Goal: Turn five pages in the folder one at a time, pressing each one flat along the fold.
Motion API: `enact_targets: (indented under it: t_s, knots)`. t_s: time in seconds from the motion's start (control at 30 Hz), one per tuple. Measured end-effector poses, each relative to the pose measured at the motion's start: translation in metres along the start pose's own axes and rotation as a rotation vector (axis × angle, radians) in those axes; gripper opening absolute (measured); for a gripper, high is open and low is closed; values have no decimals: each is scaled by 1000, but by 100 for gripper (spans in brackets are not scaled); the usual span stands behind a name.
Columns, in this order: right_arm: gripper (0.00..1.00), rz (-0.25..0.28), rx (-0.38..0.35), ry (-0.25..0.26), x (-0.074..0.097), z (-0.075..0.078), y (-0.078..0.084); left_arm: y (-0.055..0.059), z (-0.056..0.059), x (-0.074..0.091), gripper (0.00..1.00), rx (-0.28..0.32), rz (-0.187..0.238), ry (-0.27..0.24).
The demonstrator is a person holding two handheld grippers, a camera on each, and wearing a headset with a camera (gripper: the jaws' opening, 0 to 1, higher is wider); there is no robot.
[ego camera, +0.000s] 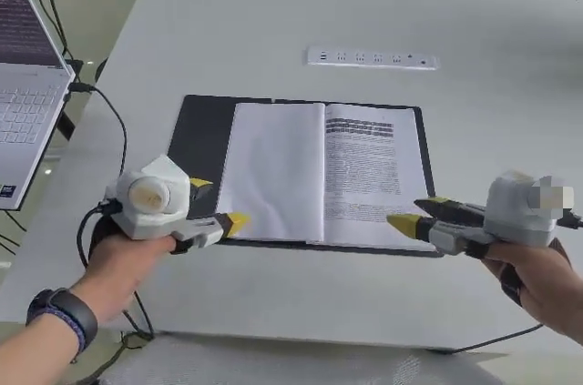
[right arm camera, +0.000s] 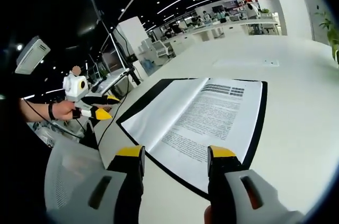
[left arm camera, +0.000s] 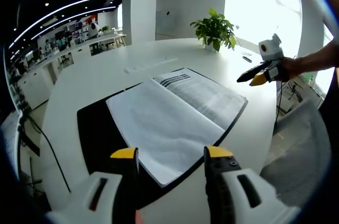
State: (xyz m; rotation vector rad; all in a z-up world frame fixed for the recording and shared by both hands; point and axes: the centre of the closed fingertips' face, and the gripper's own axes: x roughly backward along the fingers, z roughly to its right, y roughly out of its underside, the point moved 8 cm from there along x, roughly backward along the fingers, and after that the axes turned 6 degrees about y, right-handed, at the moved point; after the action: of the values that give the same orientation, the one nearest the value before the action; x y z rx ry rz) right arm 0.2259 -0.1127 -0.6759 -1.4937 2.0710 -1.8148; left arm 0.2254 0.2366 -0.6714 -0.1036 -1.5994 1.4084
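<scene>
A black folder (ego camera: 202, 137) lies open on the white table, with a blank left page (ego camera: 273, 171) and a printed right page (ego camera: 369, 176). My left gripper (ego camera: 217, 206) hovers open at the folder's near left corner, nothing between its fingers. My right gripper (ego camera: 414, 212) is open over the near right corner of the printed page. In the left gripper view the folder (left arm camera: 98, 128) spreads ahead of the yellow-tipped left gripper (left arm camera: 171, 153), and the right gripper (left arm camera: 254, 75) shows at far right. In the right gripper view the printed page (right arm camera: 212, 113) lies ahead of the right gripper (right arm camera: 175, 152).
A white power strip (ego camera: 372, 59) lies beyond the folder. An open laptop (ego camera: 23, 112) sits at the left table edge with black cables (ego camera: 114, 121) running down. A potted plant (left arm camera: 214, 30) stands at the far end. The near table edge (ego camera: 291, 339) is close.
</scene>
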Motion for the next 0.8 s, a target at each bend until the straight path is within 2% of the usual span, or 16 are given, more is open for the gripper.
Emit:
enact_targets:
  t_s: [0.2,0.3,0.4,0.5,0.8]
  knots:
    - [51,59,15,51,28,3,-7,-5,3,21,56,5,28,-15]
    - [55,70,23,68,38,3,-7,-6,4,29,60,12,33,-19]
    - [60,68,43,88,49,3,-5,-8,4,41,62,43,59,-36]
    - [65,73,46,100,57,2,-2,-8,5,50,65,59,70,-46]
    - [70,91,47,138,71,-7,7,-7,15,68,74,86,100,-62]
